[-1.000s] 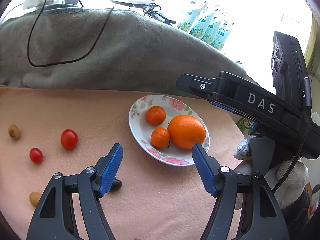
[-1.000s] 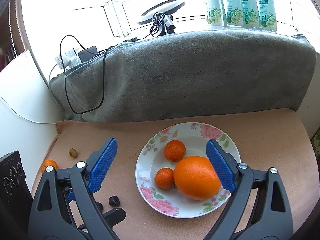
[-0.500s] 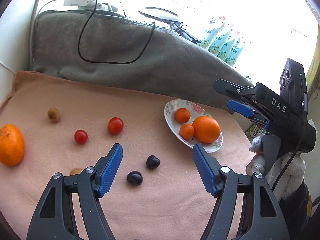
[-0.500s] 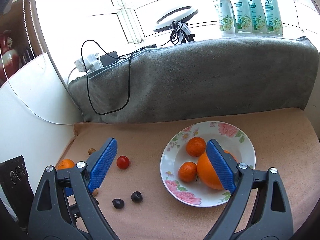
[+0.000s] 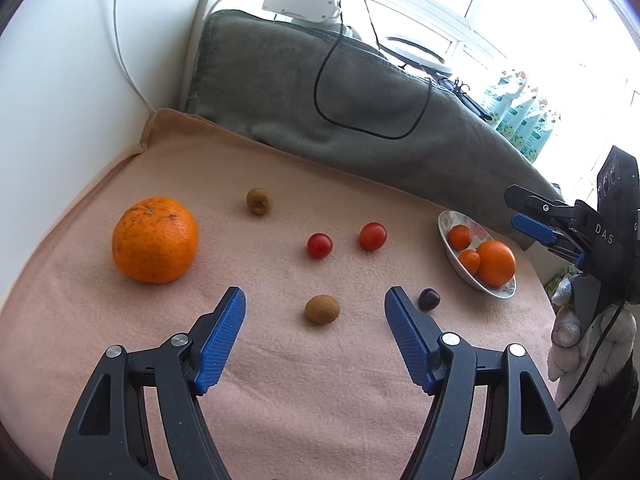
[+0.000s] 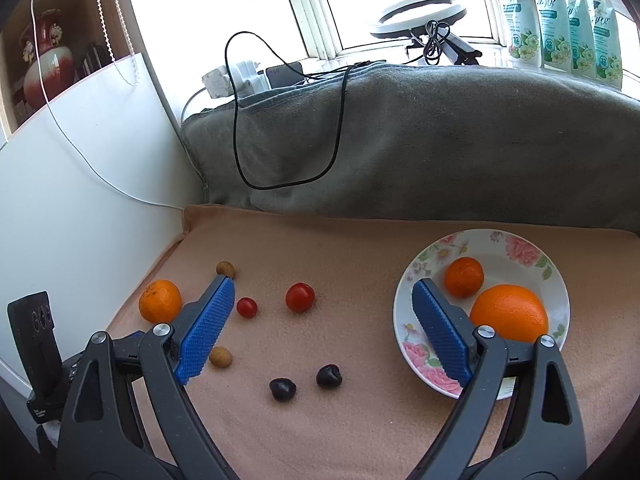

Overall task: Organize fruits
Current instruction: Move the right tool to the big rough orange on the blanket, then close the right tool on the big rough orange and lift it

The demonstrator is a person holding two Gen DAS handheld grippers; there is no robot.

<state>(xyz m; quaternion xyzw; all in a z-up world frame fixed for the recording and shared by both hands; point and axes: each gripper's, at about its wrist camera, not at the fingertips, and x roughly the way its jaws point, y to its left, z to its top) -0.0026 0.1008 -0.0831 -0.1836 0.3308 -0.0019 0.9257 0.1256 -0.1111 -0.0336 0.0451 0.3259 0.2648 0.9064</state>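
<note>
- So, my job is about part way done: 3 orange fruits already sit in the flowered plate (image 6: pixel 558 280), 1 big orange (image 6: pixel 509 313) and 2 small ones.
- I count 7 fruits not yet in the plate. They lie loose on the pink cloth (image 5: pixel 280 380) over the worktop.
- The loose ones are 1 big mandarin (image 5: pixel 155 239) on the far left, 2 red tomatoes (image 5: pixel 372 236) in the middle, 2 little brown fruits, and 2 dark plums (image 6: pixel 283 389).
- My left gripper (image 5: pixel 316 340) has its blue pads wide apart and holds nothing. The near brown fruit (image 5: pixel 322 309) lies just in front of the gap, not touching either pad.
- My right gripper (image 6: pixel 324 334) is wide apart too, and empty. It hangs over the cloth between the tomatoes and the plate.
- I think the near brown fruit is the easy one to pick next.
- There is lots of open cloth around each loose fruit, so I have room to come down.
- The white wall (image 6: pixel 80 184) shuts in the left side, near the mandarin.
- The grey blanket (image 6: pixel 440 140) with a black cable (image 6: pixel 240 128) rises behind, so I should not push fruit back there.
- The plate sits near the right edge of the cloth, so I must set fruit in gently.
</note>
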